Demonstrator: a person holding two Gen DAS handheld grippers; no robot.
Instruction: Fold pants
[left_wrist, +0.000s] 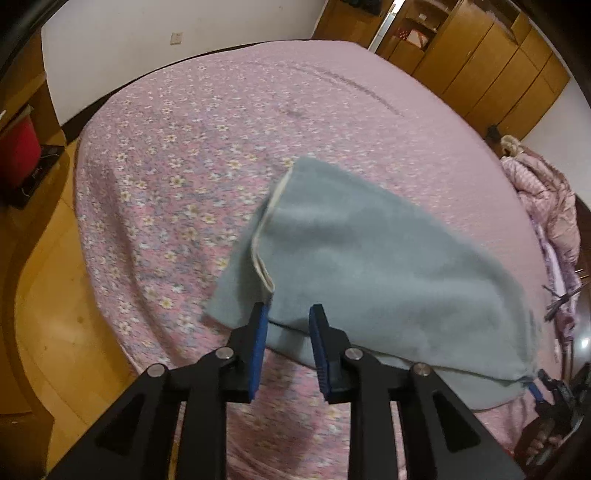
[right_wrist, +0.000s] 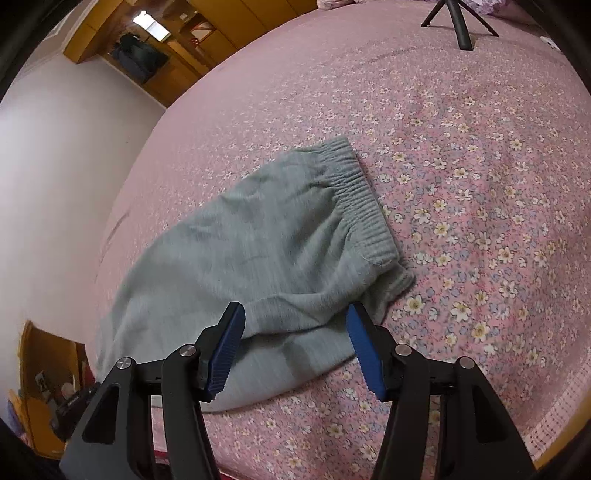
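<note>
Grey-green fleece pants (left_wrist: 369, 266) lie folded in a bundle on the pink flowered bed (left_wrist: 192, 155). In the right wrist view the pants (right_wrist: 258, 251) show their ribbed elastic waistband (right_wrist: 354, 192) at the far right end. My left gripper (left_wrist: 288, 314) is open, its blue pads just above the near edge of the bundle with nothing between them. My right gripper (right_wrist: 295, 314) is open wide over the near folded edge, holding nothing. The right gripper also shows at the bundle's right corner in the left wrist view (left_wrist: 543, 387).
The bedspread (right_wrist: 480, 184) stretches far beyond the pants. A black tripod (right_wrist: 458, 22) stands at the far end of the bed. A pink quilted garment (left_wrist: 543, 192) lies at the bed's right side. Wooden wardrobes (left_wrist: 480, 55) line the wall; wooden floor (left_wrist: 55, 295) lies left.
</note>
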